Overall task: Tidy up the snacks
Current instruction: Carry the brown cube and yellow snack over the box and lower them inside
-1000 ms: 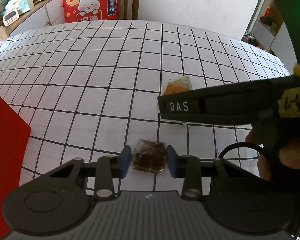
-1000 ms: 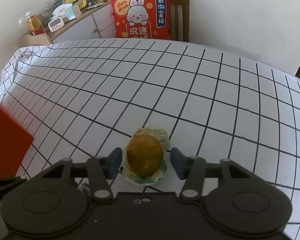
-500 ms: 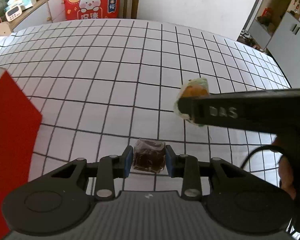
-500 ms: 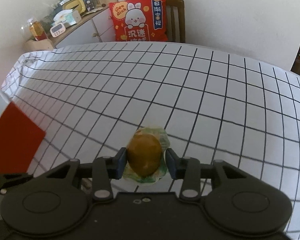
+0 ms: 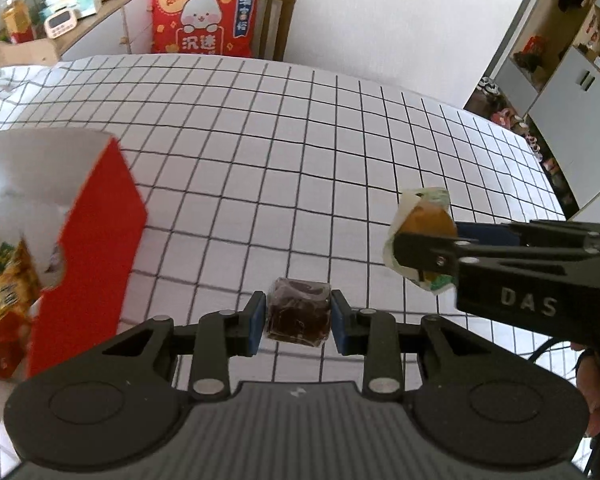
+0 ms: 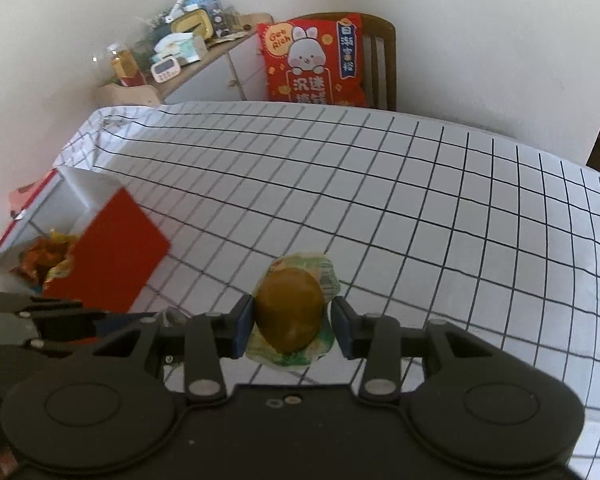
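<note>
My left gripper (image 5: 299,318) is shut on a dark brown snack cube in clear wrap (image 5: 299,314), held above the checked tablecloth. My right gripper (image 6: 293,322) is shut on a round golden-brown pastry in a green and white wrapper (image 6: 290,310), also lifted off the table. That pastry shows in the left wrist view (image 5: 424,220) to the right of the cube. An open red box with a white inside (image 5: 96,236) stands at the left and holds several orange and yellow snack packets (image 6: 46,258). Both grippers are to the right of the box.
The table has a white cloth with a black grid (image 5: 300,152). A wooden chair with a red rabbit cushion (image 5: 204,20) stands at the far edge. A cluttered sideboard (image 6: 180,52) is at the back left. Shelves and cabinets (image 5: 572,80) are at the right.
Both grippers closed on their snacks and lifted them off the table. Both have risen and the red box has come into fuller view at the left.
</note>
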The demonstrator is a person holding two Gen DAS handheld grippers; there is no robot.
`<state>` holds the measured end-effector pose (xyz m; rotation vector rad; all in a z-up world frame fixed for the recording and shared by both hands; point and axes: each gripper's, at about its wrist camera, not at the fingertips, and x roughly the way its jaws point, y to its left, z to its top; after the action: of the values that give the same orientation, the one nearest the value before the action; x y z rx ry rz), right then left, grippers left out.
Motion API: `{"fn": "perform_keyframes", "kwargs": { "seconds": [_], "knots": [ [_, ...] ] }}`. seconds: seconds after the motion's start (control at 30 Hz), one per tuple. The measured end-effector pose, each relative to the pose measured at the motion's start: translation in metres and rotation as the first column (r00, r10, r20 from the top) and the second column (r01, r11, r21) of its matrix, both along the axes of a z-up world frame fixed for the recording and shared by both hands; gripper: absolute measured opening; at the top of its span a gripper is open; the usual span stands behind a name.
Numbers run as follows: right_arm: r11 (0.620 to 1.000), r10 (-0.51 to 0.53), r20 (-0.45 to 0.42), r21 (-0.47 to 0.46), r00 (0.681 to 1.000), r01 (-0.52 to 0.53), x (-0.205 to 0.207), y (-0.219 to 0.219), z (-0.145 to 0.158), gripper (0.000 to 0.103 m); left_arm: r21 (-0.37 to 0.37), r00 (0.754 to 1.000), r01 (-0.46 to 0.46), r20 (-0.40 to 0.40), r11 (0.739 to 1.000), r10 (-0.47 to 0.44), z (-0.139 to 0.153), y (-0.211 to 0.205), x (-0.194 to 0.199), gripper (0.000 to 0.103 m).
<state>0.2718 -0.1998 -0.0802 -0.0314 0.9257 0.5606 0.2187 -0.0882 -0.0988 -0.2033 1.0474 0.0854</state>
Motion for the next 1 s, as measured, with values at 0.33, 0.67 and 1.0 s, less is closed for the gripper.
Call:
{"fn": "perform_keyframes", "kwargs": {
  "seconds": [0.33, 0.67, 1.0],
  "knots": [
    [0.998, 0.049, 0.024, 0.04, 0.999, -0.05, -0.048, 0.024, 0.035, 0.04, 0.016, 0.999, -0.04, 0.032, 0.999, 0.039, 0.042, 0.037, -0.048, 0.033],
    [0.989, 0.133, 0.05, 0.054, 0.99, -0.135, -0.084, 0.078, 0.056, 0.04, 0.023, 0.991, -0.11, 0.078, 0.994, 0.108, 0.068, 0.095, -0.088, 0.033],
    [0.981, 0.191, 0.065, 0.022, 0.98, -0.192, -0.102, 0.137, 0.058, 0.04, 0.033, 0.979, -0.182, 0.101, 0.983, 0.178, 0.074, 0.155, -0.112, 0.033]
  ]
}}
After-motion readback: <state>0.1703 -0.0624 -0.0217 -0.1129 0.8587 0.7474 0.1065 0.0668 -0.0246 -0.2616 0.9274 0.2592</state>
